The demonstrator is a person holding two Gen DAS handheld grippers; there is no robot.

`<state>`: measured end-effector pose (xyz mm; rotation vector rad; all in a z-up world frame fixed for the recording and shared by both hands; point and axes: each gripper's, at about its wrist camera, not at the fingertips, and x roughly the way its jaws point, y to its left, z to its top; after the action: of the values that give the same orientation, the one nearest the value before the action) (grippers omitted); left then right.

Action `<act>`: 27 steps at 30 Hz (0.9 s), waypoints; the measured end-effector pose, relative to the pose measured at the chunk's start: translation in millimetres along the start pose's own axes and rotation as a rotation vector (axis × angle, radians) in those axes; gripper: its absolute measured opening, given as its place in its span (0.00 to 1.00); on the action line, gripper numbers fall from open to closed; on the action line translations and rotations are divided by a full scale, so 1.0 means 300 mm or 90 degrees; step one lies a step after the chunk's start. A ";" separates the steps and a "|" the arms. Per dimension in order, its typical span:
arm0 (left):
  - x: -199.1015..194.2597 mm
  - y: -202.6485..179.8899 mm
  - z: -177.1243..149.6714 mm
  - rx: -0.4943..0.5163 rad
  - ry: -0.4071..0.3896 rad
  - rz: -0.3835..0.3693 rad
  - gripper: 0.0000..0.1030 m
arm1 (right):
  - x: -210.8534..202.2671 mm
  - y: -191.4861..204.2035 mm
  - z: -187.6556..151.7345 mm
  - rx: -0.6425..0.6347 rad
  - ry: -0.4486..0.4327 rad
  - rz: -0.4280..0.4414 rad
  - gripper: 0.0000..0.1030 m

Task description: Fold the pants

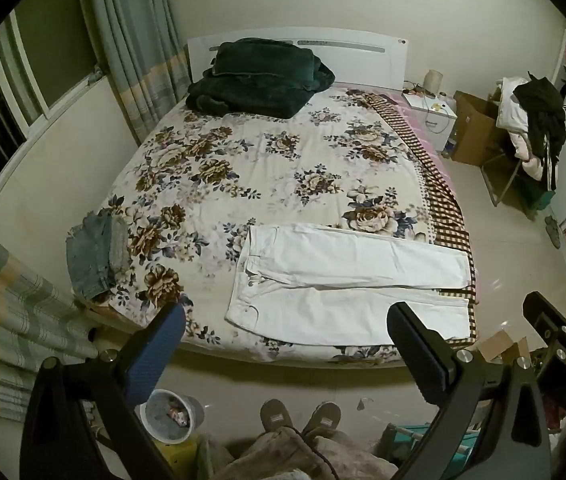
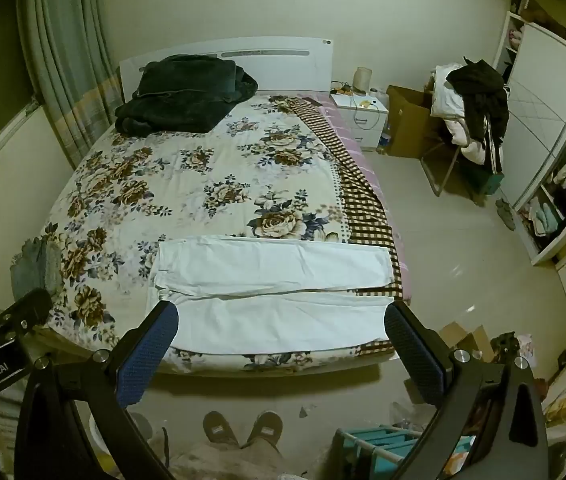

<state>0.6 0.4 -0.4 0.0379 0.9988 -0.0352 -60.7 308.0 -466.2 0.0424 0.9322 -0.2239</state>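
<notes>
White pants (image 1: 347, 276) lie flat on the near part of the floral bedsheet (image 1: 243, 168), waist to the left, both legs stretched right to the bed's edge. They also show in the right wrist view (image 2: 275, 288). My left gripper (image 1: 287, 316) is open and empty, held in the air before the bed's foot. My right gripper (image 2: 281, 316) is open and empty too, above the near leg's line of sight, not touching the cloth. The right gripper's body shows in the left wrist view (image 1: 563, 344).
Folded blue jeans (image 1: 97, 256) lie at the bed's near left corner. A dark green blanket (image 1: 259, 78) sits by the headboard. A bucket (image 1: 173, 416) and my slippered feet (image 1: 301, 416) are on the floor. A chair with clothes (image 1: 531, 128), cardboard box and nightstand stand at right.
</notes>
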 end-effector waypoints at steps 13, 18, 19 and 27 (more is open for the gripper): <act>-0.002 -0.004 -0.001 0.000 -0.005 0.005 1.00 | -0.001 0.000 0.001 0.000 0.003 0.002 1.00; -0.001 -0.002 -0.001 0.002 -0.004 0.004 1.00 | -0.001 0.000 0.001 0.000 0.004 0.001 1.00; -0.001 -0.003 -0.001 0.003 -0.004 0.004 1.00 | -0.001 0.000 0.001 0.001 0.004 0.001 1.00; -0.002 -0.001 0.000 0.000 -0.004 0.003 1.00 | -0.004 0.000 0.001 0.000 0.006 0.002 1.00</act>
<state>0.1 0.1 0.0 0.0410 0.9918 -0.0310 -61.1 308.2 -465.1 0.0448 0.9409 -0.2212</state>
